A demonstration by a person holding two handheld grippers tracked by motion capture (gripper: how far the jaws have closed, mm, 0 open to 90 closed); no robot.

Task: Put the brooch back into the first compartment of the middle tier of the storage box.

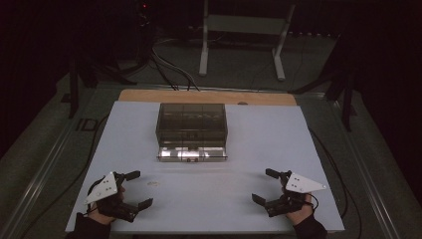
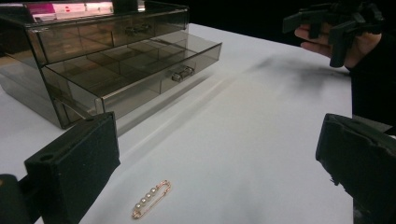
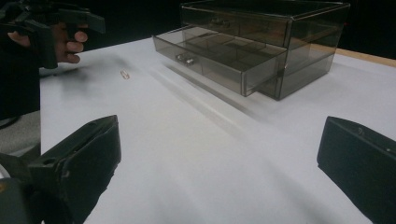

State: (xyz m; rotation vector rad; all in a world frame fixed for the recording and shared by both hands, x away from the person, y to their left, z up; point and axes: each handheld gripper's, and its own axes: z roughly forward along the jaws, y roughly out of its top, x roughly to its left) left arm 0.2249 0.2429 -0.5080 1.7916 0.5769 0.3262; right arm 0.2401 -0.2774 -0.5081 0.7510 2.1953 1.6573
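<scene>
A smoky transparent plastic drawer box point(image 1: 192, 124) stood on the white table point(image 1: 259, 149), its bottom drawer point(image 1: 192, 154) pulled out. The left gripper point(image 1: 135, 189) and right gripper point(image 1: 263, 185) rested open near the front edge, well apart.

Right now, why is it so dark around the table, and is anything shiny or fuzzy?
In the high view the room is black and just the white table is lit, with glare on the box's open drawer. In the left gripper view the pearl pin is sharp; the left gripper looks soft. In the right gripper view the pin is tiny and fuzzy.

Black hand-held gripper point(image 1: 135, 189); grey triangular plate; black sleeves.
</scene>
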